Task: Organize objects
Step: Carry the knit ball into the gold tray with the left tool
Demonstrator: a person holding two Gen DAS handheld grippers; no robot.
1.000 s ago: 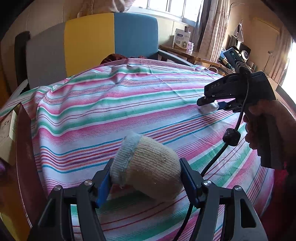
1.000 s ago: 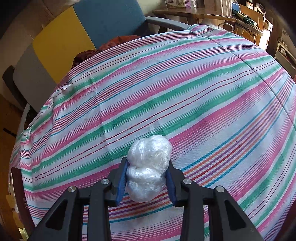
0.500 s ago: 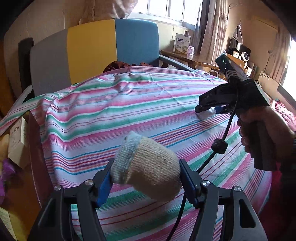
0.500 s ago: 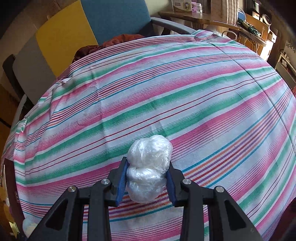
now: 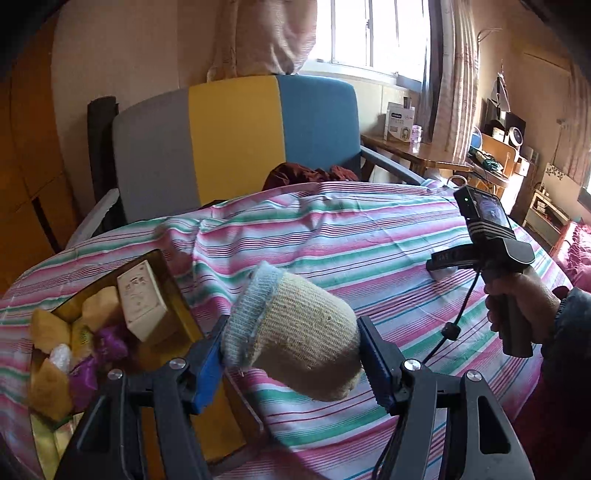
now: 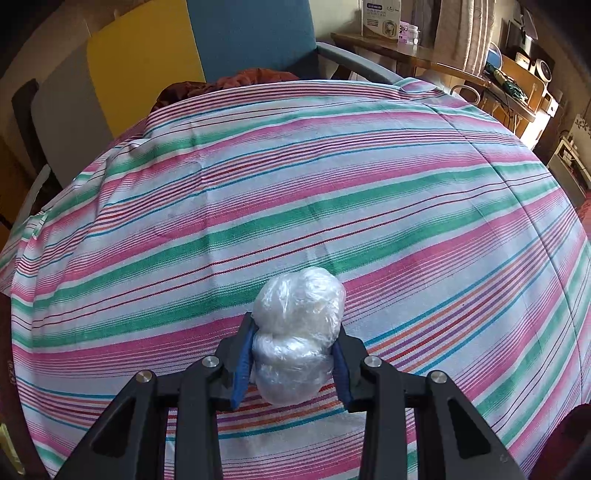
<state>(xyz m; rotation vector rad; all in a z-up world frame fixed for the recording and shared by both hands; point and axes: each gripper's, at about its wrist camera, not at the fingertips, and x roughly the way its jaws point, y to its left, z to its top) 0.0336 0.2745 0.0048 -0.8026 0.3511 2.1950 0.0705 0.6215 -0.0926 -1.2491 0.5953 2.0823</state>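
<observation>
Close to us, our left claw (image 5: pixel 291 354) is clamped on a rolled-up sock (image 5: pixel 295 332). The sock is tan with a pale blue cuff. It sits between the two blue pads, lifted off the striped cloth (image 5: pixel 332 236) that covers the desk. Just to the left of the sock we see an open box (image 5: pixel 177 295) on the cloth. Inside it are a small carton (image 5: pixel 142 299), yellow lumps and something purple.

Our right claw (image 6: pixel 293 363) is clamped on a white bundle wrapped in clear plastic (image 6: pixel 297 332). The bundle sticks out past the pads, low over the striped cloth. We cannot tell if it touches the cloth. From the left camera we see our right hand (image 5: pixel 521 306) around the handle of that claw, off to the right.

Farther back, a chair (image 5: pixel 236 144) in grey, yellow and blue stands behind the desk. A dark red cloth (image 5: pixel 306 173) lies on its seat. Behind that is a bright window (image 5: pixel 369 33).
</observation>
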